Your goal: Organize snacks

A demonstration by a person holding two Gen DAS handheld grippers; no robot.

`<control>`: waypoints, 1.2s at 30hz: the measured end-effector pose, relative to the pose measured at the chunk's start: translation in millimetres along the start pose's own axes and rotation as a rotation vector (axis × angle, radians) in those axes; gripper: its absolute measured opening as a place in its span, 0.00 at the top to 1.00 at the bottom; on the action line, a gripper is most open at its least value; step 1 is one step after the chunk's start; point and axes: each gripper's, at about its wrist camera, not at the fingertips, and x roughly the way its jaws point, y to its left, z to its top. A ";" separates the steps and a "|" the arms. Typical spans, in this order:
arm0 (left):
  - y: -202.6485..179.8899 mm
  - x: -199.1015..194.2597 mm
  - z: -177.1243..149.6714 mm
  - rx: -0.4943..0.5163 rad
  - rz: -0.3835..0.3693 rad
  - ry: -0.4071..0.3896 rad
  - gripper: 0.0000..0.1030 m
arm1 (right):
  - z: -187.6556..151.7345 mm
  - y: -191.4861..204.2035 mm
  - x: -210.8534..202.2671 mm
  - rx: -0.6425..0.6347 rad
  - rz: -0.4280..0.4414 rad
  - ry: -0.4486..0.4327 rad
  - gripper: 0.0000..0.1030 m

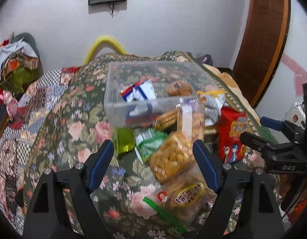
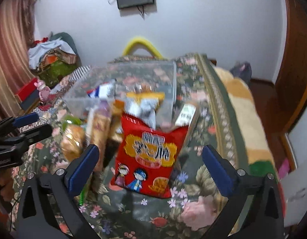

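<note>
A clear plastic box (image 1: pixel 113 107) (image 2: pixel 77 99) stands on the flowered cloth with a blue-and-white packet (image 1: pixel 139 92) and a round brown snack (image 1: pixel 179 88) inside. Loose snacks lie in front of it: a green jelly cup (image 1: pixel 124 142), a green-and-white packet (image 1: pixel 150 142), a clear pack of golden crackers (image 1: pixel 169 157), a biscuit sleeve (image 1: pixel 190 119) and a red snack bag (image 1: pixel 232 135) (image 2: pixel 148 155). My left gripper (image 1: pixel 153 151) is open, its pads either side of the cracker pack without pressing it. My right gripper (image 2: pixel 150 157) is open wide over the red bag.
The cloth-covered surface (image 2: pixel 193 215) drops off at right to a brown-and-cream blanket (image 2: pixel 247 119). A heap of clothes (image 1: pixel 16 59) and a red box (image 2: pixel 28 91) lie at left. A yellow curved handle (image 1: pixel 105 43) rises behind the box. A yellow-and-grey bag (image 2: pixel 143 103) leans by the box.
</note>
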 end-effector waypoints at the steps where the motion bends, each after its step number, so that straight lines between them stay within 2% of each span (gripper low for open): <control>1: 1.6 2.7 -3.2 -0.008 -0.002 0.008 0.21 | -1.6 -0.3 4.4 0.008 -0.002 0.014 0.00; 4: 4.5 10.2 -8.6 -0.033 -0.011 0.028 0.21 | -2.2 -3.4 29.4 0.032 -0.004 0.065 0.00; 10: 2.1 10.7 -15.0 -0.038 -0.034 0.030 0.20 | -9.0 -5.4 51.6 0.078 0.004 0.100 0.04; 11: -0.1 9.3 -16.2 -0.028 -0.034 0.029 0.20 | -9.6 -5.3 52.9 0.075 0.008 0.103 0.11; 12: -1.5 8.3 -16.9 -0.022 -0.036 0.031 0.20 | -10.4 -4.2 53.1 0.070 0.012 0.105 0.24; 16: -10.6 5.7 -23.4 0.002 -0.060 0.055 0.20 | -15.5 1.9 45.7 0.049 0.034 0.112 0.41; 28: -42.6 7.8 -51.5 0.038 -0.153 0.169 0.17 | -27.7 -1.3 -3.4 0.026 0.072 0.043 0.41; 31: -47.1 18.5 -60.7 0.036 -0.131 0.208 0.16 | -32.3 -3.1 -14.5 0.018 0.075 0.034 0.41; 36: -58.3 28.7 -68.1 0.082 -0.064 0.207 0.14 | -35.7 -4.1 -24.2 -0.006 0.061 0.018 0.41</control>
